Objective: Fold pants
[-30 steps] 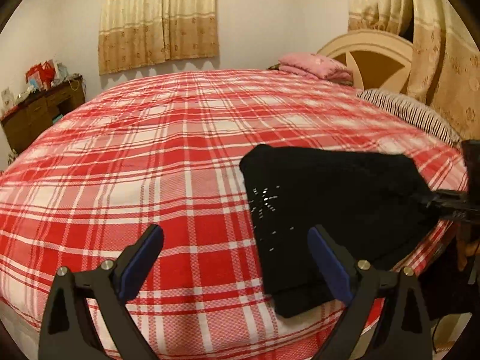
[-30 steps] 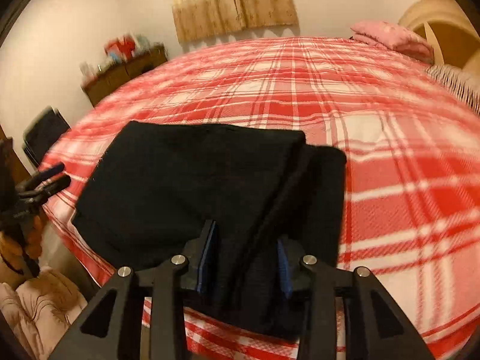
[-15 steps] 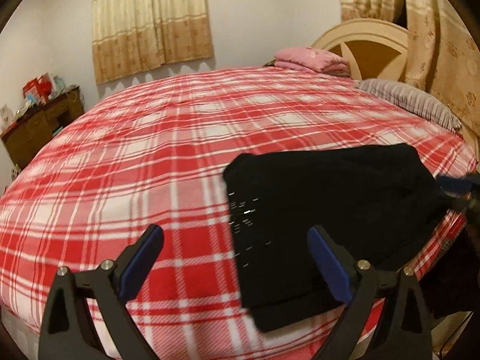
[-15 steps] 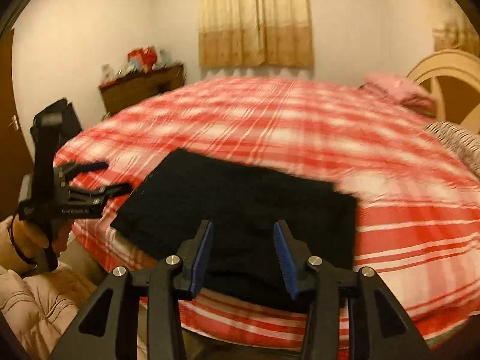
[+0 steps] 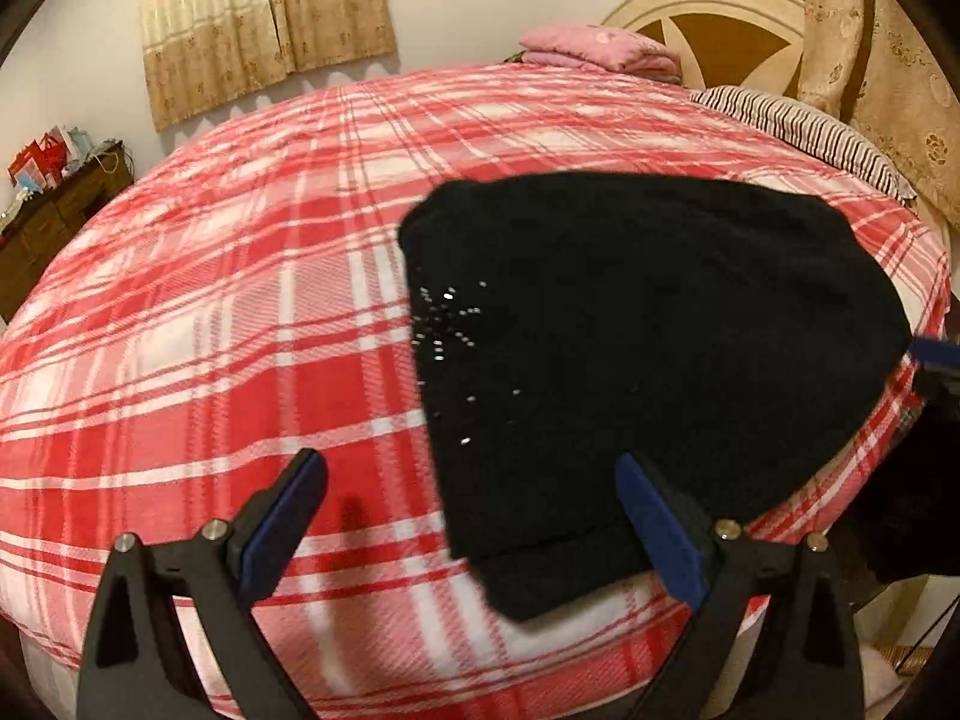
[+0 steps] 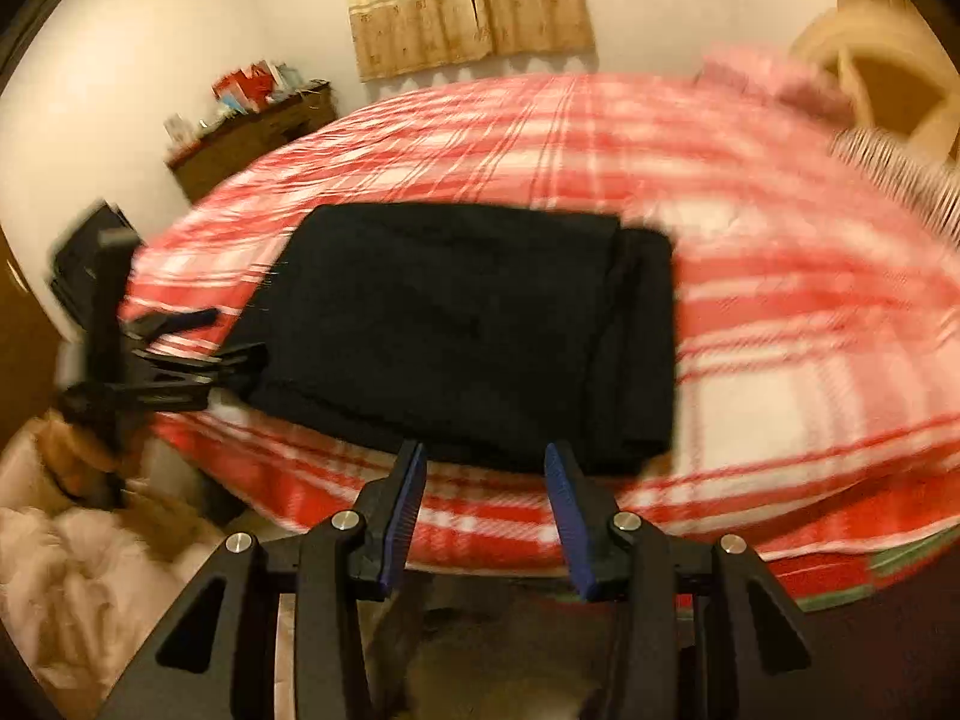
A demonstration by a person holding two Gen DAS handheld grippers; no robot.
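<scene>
- Bed point(image 5: 210, 324): covered by a red-and-white plaid blanket; it carries every item listed below.
- Black pants point(image 5: 648, 360): folded into a compact stack, lying flat at the near edge of the bed, toward the near right corner in the left wrist view. In the right wrist view the pants point(image 6: 468, 330) show a layered fold line along their right side. Small bright specks mark the fabric near their left edge.
- Left gripper point(image 5: 471, 531): fingers spread wide apart, holding nothing, poised above the near edge of the bed; its right finger overlaps the near part of the pants in view, but contact cannot be told. In the right wrist view this gripper point(image 6: 204, 339) sits just beside the left end of the pants.
- Right gripper point(image 6: 485, 516): fingers parted with a moderate gap, nothing between them, off the near edge of the bed, just short of the pants. That view is blurred.
- Surroundings: a folded pink blanket point(image 5: 600, 48) at the far edge of the bed by the wooden headboard point(image 5: 708, 24); a striped pillow point(image 5: 804, 132) along the right edge; beige curtains point(image 5: 264, 24) on the far wall; a dark wooden dresser point(image 5: 54, 228) left of the bed, with red items on top.
- Obstructions: nothing lies on the pants.
- Containers: the red items on the dresser are too small to identify.
</scene>
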